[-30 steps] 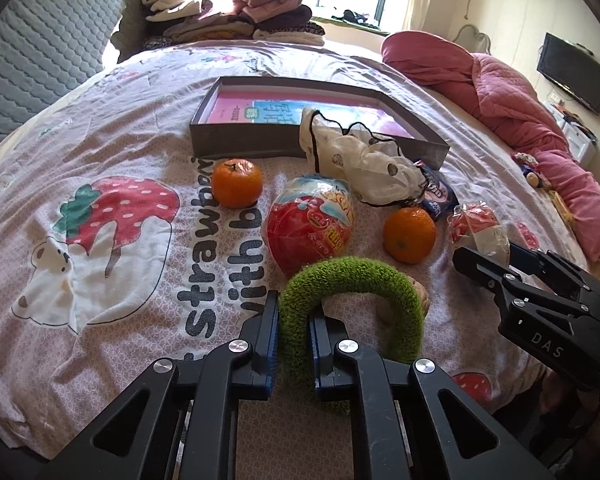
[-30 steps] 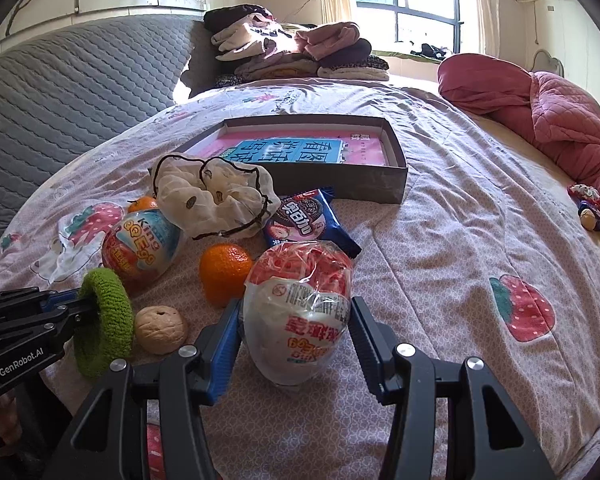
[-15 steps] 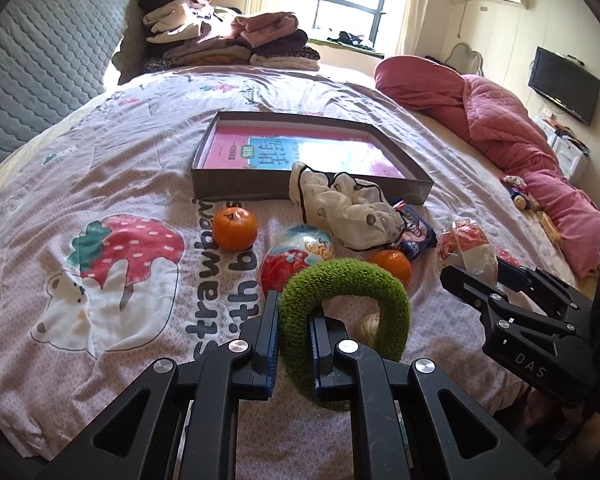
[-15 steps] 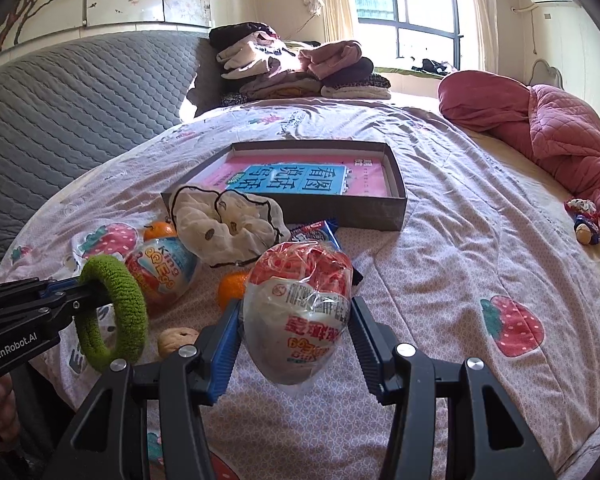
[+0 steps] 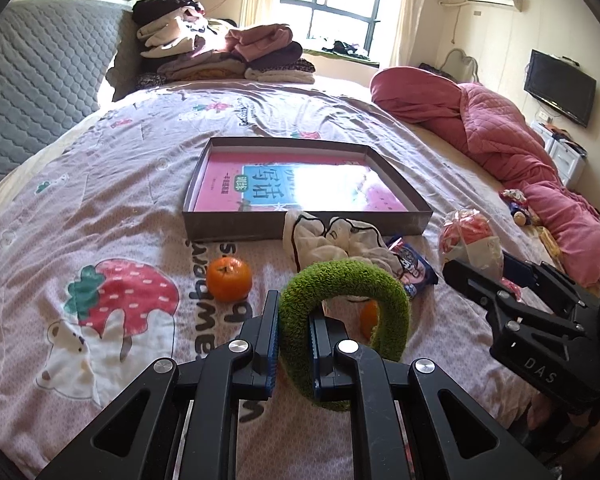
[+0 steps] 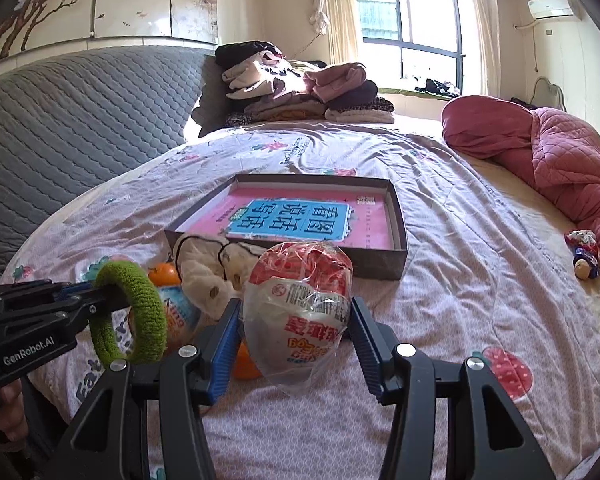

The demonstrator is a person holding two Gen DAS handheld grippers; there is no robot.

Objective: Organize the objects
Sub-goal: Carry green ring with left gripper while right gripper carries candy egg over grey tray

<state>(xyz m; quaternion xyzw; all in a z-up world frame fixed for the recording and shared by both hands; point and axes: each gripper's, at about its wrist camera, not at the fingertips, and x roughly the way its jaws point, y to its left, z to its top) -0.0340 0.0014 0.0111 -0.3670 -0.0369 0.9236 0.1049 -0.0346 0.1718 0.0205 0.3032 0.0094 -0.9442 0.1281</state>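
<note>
- Since the green ring (image 5: 342, 312) looks like a soft knitted band, I judge it light and squashy, best taken by pinching one side of the loop; in the left wrist view my left gripper (image 5: 294, 344) is clamped on exactly that, jaws nearly together with the band squeezed between them. The ring hangs clear of the bedspread, nearer me than the grey tray (image 5: 300, 190).
- Just in front of the tray lie a white cloth pouch (image 5: 332, 240) and a blue snack packet (image 5: 412, 264); an orange (image 5: 228, 279) sits to their left.
- Through the right wrist view, my right gripper (image 6: 296, 332) stands about half apart, pads pressing both sides of a plastic-wrapped egg snack (image 6: 300, 304). I judge it light, crinkly and slippery, possibly crushable, so a hold across its widest part suits. It is held up, short of the tray's near wall.
</note>
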